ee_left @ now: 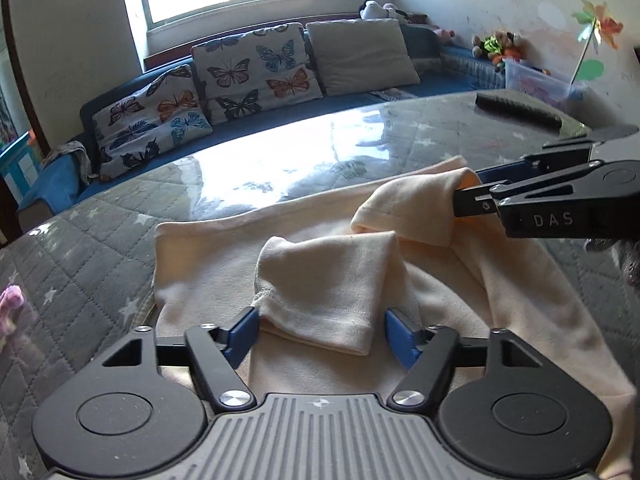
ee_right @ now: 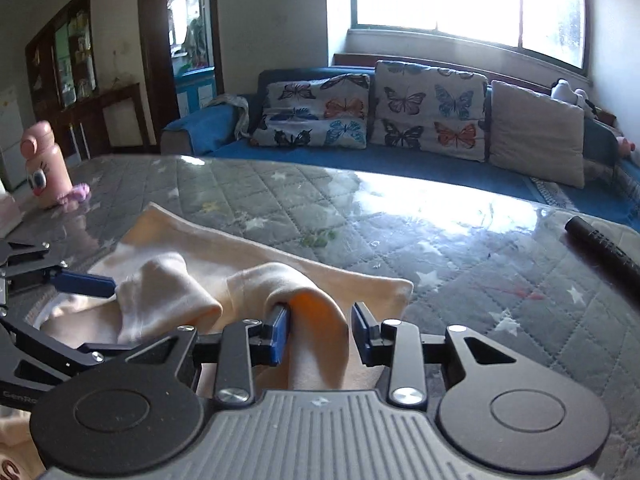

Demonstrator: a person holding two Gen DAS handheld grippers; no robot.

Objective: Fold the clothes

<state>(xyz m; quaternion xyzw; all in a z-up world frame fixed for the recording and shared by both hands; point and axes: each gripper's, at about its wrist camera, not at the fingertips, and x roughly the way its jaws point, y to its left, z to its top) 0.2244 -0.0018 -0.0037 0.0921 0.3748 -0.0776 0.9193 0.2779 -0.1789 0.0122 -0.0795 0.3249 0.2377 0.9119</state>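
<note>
At the left edge of my right wrist view, a pink character-faced bottle stands on the quilted grey tabletop; my left wrist view shows only a blurred pink scrap at its own left edge. The cream garment lies spread on the tabletop under both grippers, its near part cut off by the gripper bodies in each view. My left gripper is open wide, its blue pads on either side of a folded-over sleeve; whether the pads touch the cloth I cannot tell. Further right, my right gripper is partly open, a second sleeve humped between its pads, the left pad against the fabric, the right pad standing just clear. From the left wrist view the same gripper comes in side-on from the right, its tips buried in the cloth, so its gap is hidden there. A dark cylinder lies near the tabletop's far right edge, cut off by the frame in the right wrist view. Butterfly cushions line the blue sofa beyond.
</note>
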